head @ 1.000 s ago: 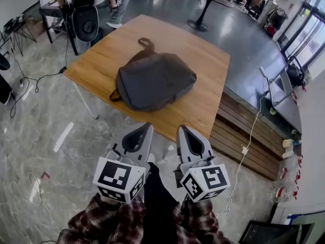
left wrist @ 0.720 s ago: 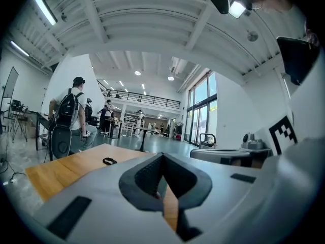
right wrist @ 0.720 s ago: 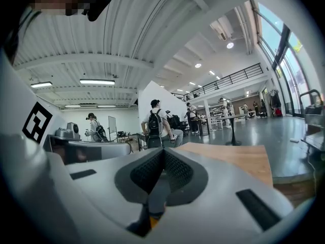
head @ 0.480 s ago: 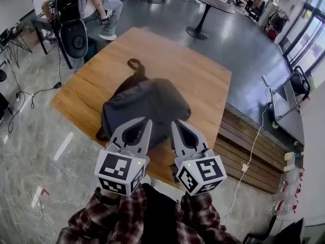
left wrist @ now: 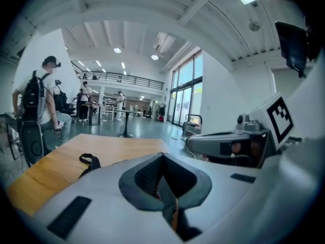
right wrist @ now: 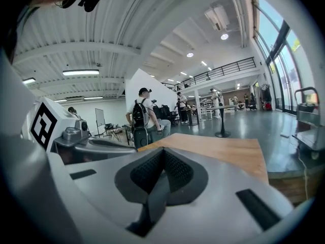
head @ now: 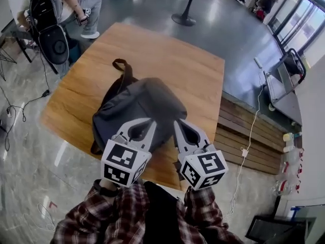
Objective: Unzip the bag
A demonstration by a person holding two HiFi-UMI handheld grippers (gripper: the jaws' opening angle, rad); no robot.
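A dark grey backpack (head: 142,103) lies flat on the wooden table (head: 172,55), its carry loop (head: 121,65) pointing to the far side. Both grippers hover side by side over the bag's near edge, and I cannot tell if they touch it. The left gripper (head: 150,121) is shut with nothing between its jaws, and its own view shows its tip (left wrist: 162,156) and the bag's loop (left wrist: 89,160) beyond. My right gripper (head: 179,122) is shut and empty too (right wrist: 162,151). No zipper pull shows in any view.
A person (head: 61,9) with a black backpack sits at the table's far left corner. A round pedestal table (head: 185,6) stands beyond. A low wooden bench (head: 249,136) with a white cable runs along the table's right side.
The view has come closer to the table. Both grippers have moved forward from over the floor to over the bag's near edge. Their jaws stay shut.
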